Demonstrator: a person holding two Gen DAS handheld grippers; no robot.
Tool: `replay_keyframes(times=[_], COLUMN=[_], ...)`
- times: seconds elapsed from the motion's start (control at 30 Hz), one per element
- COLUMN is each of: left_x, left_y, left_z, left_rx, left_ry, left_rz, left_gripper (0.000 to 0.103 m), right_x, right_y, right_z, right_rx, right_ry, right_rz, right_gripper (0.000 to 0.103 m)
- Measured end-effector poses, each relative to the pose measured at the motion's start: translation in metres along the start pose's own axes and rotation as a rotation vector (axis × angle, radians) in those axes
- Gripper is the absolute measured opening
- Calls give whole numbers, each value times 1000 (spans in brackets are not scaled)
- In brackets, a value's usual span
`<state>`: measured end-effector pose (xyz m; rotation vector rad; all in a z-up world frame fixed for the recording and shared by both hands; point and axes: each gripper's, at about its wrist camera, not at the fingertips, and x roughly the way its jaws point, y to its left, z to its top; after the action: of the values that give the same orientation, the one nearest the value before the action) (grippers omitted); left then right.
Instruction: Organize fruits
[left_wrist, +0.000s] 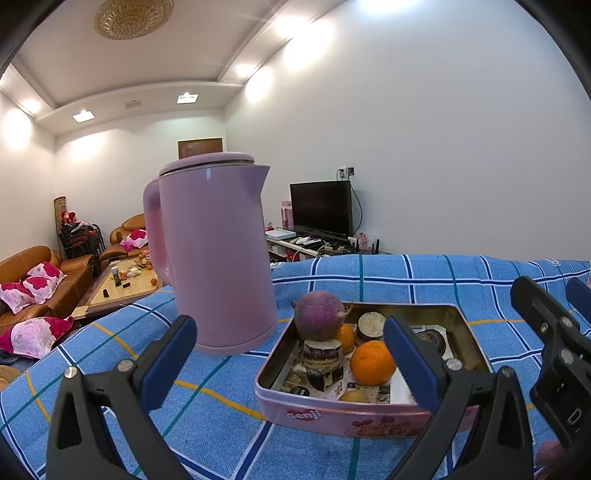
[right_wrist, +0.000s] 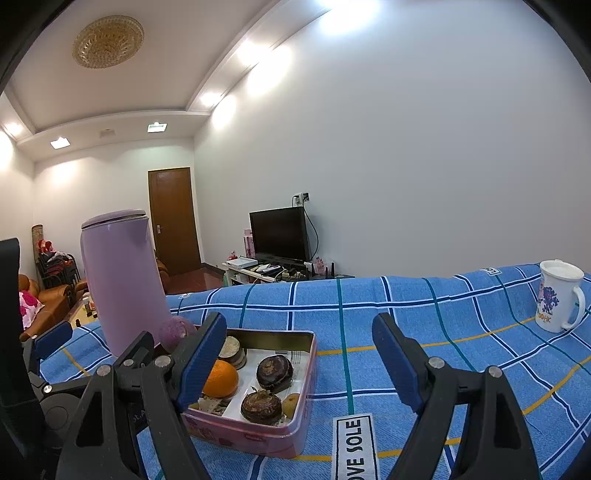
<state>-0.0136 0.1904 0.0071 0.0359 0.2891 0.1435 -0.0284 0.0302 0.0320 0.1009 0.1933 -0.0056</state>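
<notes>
A pink tin box (left_wrist: 351, 417) stands on the blue checked cloth and holds produce: an orange (left_wrist: 372, 362), a purple round vegetable (left_wrist: 319, 319) on top of dark cut pieces (left_wrist: 321, 360), and a small yellow fruit (left_wrist: 352, 397). The tin also shows in the right wrist view (right_wrist: 306, 406), with the orange (right_wrist: 221, 378) and two dark round pieces (right_wrist: 275, 373). My left gripper (left_wrist: 291, 365) is open and empty, just before the tin's near left side. My right gripper (right_wrist: 299, 365) is open and empty, over the tin's right edge.
A tall pink kettle (left_wrist: 218, 258) stands left of the tin, close behind it. A white mug (right_wrist: 559, 299) sits at the far right of the cloth. Sofas and a coffee table (left_wrist: 122, 284) lie beyond the left edge; a TV (left_wrist: 321, 208) is behind.
</notes>
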Motion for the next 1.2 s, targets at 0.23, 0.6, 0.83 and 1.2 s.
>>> replay_keyframes(times=[0.23,0.6,0.83,1.2], left_x=[0,-1,0,0], left_y=[0,0,0,-1], left_z=[0,0,0,-1], left_rx=[-1,0,1,6], left_ry=[2,0,2,18], left_rz=[1,2,2,30], left_gripper=[103,103,103,103], right_x=[0,0,0,0], right_y=[0,0,0,0], right_z=[0,0,0,0], right_rx=[0,4,5,7], right_ry=[5,11,11,12], right_rz=[2,-4,-4,-7], right_gripper=[83,83,83,83])
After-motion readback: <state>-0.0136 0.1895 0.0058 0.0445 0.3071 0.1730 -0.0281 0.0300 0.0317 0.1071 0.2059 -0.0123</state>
